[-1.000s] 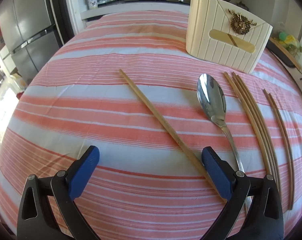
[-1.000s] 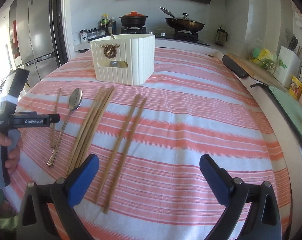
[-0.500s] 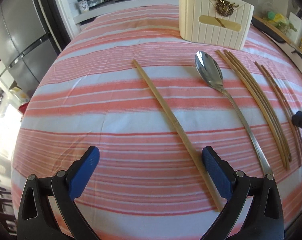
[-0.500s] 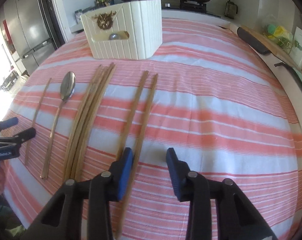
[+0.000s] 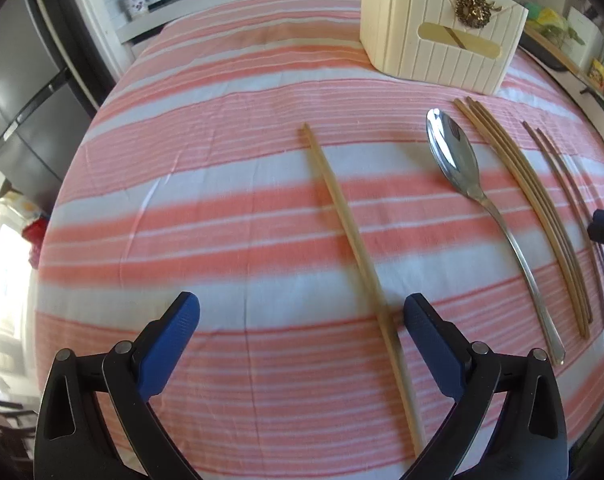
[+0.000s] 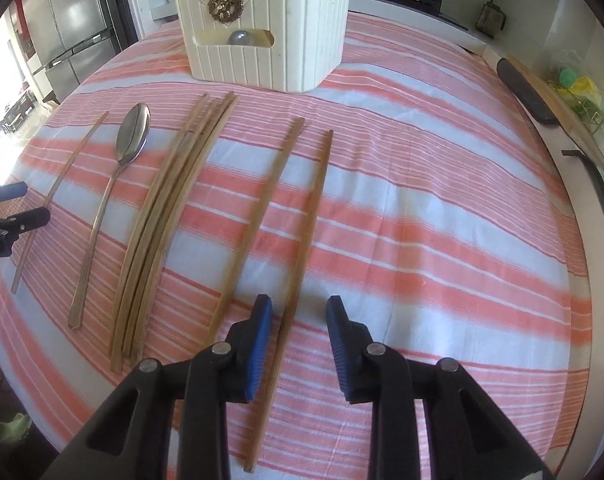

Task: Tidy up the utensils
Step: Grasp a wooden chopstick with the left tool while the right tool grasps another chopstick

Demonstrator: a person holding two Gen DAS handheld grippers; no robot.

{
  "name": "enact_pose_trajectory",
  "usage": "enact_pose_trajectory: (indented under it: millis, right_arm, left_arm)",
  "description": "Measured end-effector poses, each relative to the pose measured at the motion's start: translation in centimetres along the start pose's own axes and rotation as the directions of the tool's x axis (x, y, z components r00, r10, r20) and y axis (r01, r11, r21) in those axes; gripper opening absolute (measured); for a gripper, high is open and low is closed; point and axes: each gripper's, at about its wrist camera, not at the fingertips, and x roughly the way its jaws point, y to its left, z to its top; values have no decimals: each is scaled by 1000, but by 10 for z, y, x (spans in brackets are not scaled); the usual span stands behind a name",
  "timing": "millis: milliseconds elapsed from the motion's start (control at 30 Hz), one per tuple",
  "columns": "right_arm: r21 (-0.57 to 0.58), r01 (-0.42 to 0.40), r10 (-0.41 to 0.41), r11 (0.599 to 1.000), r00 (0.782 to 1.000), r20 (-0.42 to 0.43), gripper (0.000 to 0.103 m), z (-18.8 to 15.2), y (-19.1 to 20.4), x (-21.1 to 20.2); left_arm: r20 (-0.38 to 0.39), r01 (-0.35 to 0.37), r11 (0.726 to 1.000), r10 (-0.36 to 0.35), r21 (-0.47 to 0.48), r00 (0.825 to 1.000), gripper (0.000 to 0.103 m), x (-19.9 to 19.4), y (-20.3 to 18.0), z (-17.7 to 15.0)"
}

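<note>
Your left gripper stands wide apart with nothing clamped; the lone chopstick runs up between its blue pads, close against the right-hand pad, and whether it touches that pad you cannot tell; just right of that tool lies the spoon, bowl away from you, then the bundle of chopsticks, both on the striped cloth; ahead and to the right of the fingers stands the cream utensil holder; your right gripper is narrowed to a small gap, and one chopstick of the pair passes between its pads nearer the left one, not visibly pinched; its mate lies just left of the left finger.
</note>
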Motion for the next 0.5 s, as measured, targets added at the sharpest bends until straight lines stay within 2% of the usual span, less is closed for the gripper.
enact_pose_trajectory:
  millis: [67,133,167,200,233,267,300,400,500]
  right_arm:
    - [-6,-9,9,1000,1000,-9,30,16,-3,7]
    - [11,-28,28,1000,1000,-12,30,34,-8,16]
    - [25,-36,36,999,999,-13,29,44,-11,20]
    - [34,-43,43,998,999,-11,26,54,-13,24]
    - [38,-48,48,998,999,-13,12,62,-15,28]
    - [47,-51,52,998,999,-13,8,69,-17,31]
    - [65,-65,66,996,998,-9,6,75,-19,33]
    - [113,-95,93,989,995,27,6,82,-25,27]
    - [126,-147,133,981,984,116,6,77,-27,-5]
  left_arm:
    - [-19,20,1000,-20,8,1000,96,8,2,16]
    - [-40,69,998,-70,-10,997,87,15,4,31]
    - [-39,71,997,-71,-13,997,78,17,4,38]
    - [-31,76,997,-76,-5,997,62,18,2,44]
    - [-21,86,996,-86,11,996,49,18,-2,49]
    - [-14,90,995,-89,31,996,22,17,-6,52]
    - [-10,95,995,-94,44,995,10,17,-8,54]
    - [31,98,995,-99,30,995,5,7,-7,56]
    - [122,145,989,-142,-17,982,5,-22,2,54]
